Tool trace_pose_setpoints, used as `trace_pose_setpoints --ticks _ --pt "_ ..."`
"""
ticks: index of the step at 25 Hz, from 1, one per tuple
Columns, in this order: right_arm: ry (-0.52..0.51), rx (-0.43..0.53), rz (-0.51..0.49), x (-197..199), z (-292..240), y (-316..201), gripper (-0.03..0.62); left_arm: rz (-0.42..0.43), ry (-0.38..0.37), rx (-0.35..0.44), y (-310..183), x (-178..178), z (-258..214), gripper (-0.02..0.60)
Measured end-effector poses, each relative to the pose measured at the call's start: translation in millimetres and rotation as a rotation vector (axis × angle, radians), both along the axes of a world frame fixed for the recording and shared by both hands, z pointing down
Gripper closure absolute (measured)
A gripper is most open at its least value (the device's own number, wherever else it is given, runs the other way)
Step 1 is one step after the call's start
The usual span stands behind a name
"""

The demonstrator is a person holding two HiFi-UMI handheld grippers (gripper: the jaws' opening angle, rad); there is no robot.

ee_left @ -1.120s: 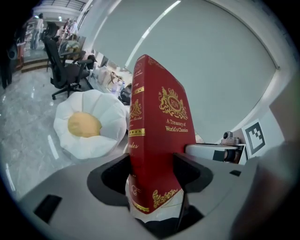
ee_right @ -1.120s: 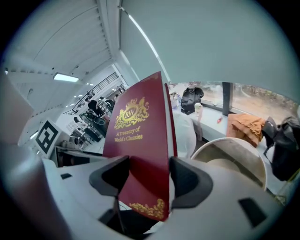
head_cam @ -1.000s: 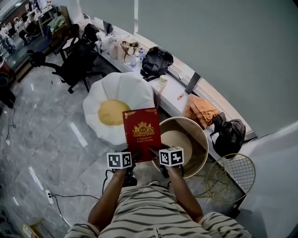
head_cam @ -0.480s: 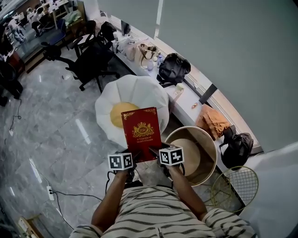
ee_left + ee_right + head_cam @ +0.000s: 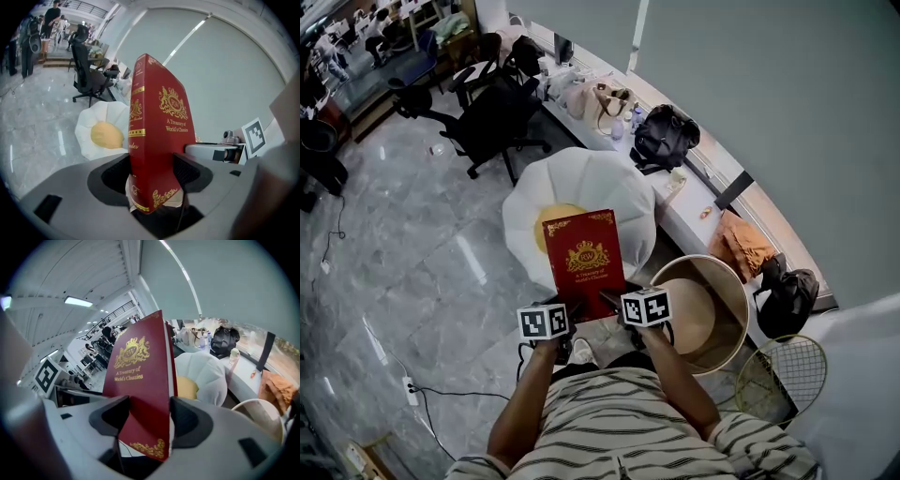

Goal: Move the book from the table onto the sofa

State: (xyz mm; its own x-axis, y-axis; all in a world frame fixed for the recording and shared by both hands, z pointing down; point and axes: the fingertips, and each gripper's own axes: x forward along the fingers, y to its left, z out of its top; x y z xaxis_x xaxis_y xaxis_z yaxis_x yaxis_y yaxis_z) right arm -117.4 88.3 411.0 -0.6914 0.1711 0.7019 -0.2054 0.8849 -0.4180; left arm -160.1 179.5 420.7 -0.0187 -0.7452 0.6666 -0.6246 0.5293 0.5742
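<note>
Red book (image 5: 584,262) is up in the air; left gripper (image 5: 152,171) and right gripper (image 5: 147,416) each clamp its lower edge; white flower-shaped sofa (image 5: 600,183) beyond, round tub (image 5: 727,291) beside; grey marble floor (image 5: 412,272).

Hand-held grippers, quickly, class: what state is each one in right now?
Left hand-held gripper: closed on the red book, near its spine.
Right hand-held gripper: closed on the same red book, at its page edge.

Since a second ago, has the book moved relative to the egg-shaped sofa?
Yes. In the head view the book has shifted left against the egg-shaped sofa: it then overlapped its right edge, now it covers part of the yellow centre.
</note>
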Motion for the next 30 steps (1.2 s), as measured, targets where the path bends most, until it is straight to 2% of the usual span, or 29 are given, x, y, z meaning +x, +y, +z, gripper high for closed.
trace_pose_setpoints --ticks 11,26,30 --pt "0.017 0.007 -0.031 -53 13 -21 0.303 -0.02 0.018 -0.007 -20 -51 14 0.285" --pt "0.049 -0.02 -0.06 -122 40 -106 0.303 -0.044 0.035 -0.05 -105 -117 40 0.285" --pt "0.07 -0.03 -0.073 -130 53 -129 0.303 -0.045 0.05 -0.066 -128 -124 51 0.285"
